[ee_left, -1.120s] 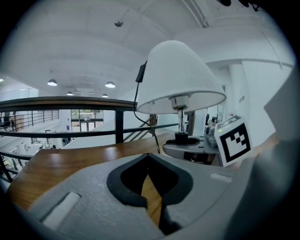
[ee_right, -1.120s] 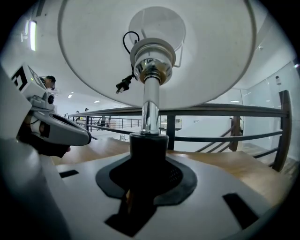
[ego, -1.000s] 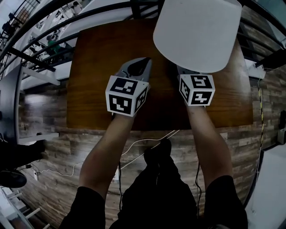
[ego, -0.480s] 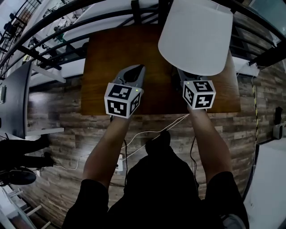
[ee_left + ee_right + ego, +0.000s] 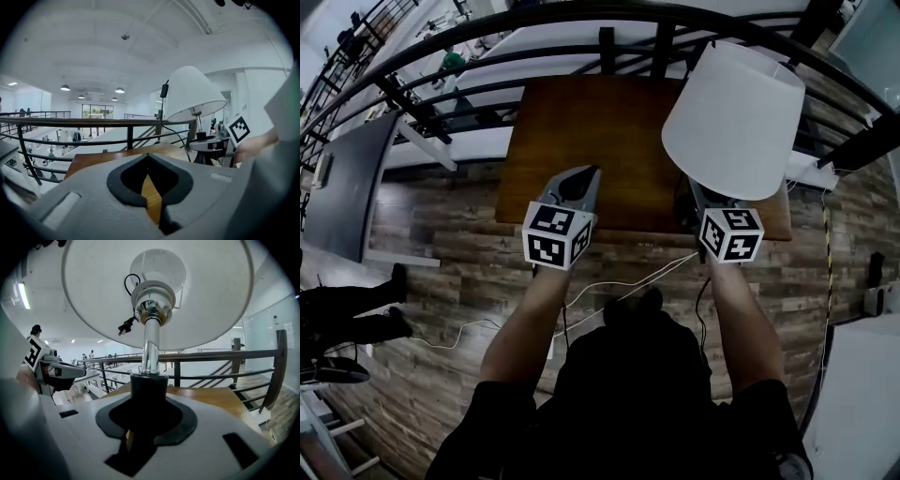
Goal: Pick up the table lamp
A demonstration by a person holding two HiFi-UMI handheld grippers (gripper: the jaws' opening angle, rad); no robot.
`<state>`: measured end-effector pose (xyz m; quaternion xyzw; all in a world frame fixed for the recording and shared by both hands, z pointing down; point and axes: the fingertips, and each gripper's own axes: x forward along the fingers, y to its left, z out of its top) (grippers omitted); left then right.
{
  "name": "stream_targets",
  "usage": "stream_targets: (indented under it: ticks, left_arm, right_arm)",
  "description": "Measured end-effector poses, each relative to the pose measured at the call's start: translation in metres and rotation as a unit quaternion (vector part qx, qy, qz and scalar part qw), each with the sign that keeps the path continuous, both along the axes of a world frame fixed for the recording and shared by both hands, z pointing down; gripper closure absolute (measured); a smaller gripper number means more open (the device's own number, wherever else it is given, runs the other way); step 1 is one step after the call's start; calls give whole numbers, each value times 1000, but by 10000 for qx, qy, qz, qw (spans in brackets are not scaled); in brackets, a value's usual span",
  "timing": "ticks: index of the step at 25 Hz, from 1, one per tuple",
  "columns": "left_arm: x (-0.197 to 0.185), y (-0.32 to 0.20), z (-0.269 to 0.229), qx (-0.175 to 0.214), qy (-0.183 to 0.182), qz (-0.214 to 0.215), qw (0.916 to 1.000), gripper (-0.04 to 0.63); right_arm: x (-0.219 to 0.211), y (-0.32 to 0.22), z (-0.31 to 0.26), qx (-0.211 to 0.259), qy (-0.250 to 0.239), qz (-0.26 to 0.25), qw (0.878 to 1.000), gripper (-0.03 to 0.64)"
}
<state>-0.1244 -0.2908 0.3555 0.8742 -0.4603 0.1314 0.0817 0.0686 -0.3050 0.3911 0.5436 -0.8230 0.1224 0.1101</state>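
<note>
Over surface edge: gripping lamp by black stem with right hand-held gripper; left hand-held gripper closed, empty. Could tip or twist: shade high above single hold.

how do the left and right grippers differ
The left gripper is shut with nothing between its jaws; the right gripper is shut on the black stem of the table lamp. The left gripper is in the open beside the lampshade; the right gripper is tucked under it. Both bear a marker cube.
</note>
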Motion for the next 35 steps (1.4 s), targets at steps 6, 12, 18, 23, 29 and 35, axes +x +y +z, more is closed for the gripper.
stream_targets:
  ticks: [6,12,18,23,29,35]
  left_arm:
    - [12,50,-19,-23,137,116,9998,589]
    - [51,78,-23,-76,103,151,9998,589]
    - [107,92,-40,-24,56,203,9998,589]
    - [141,103,-46,4,66,158,9999,589]
    - [169,102,-48,-22,57,53,10000,589]
    - [197,108,-47,-57,36,73,10000,589]
  right_arm:
    - [4,44,-29,-4,-313,11,9995,495]
    - [46,79,-55,162,-377,18,9992,495]
    - [107,106,-68,175,-397,17,9991,495]
    - [150,122,-71,203,-430,35,9989,495]
    - [180,117,-72,94,-460,-61,9989,495]
    - [205,116,-72,139,-436,-63,9989,495]
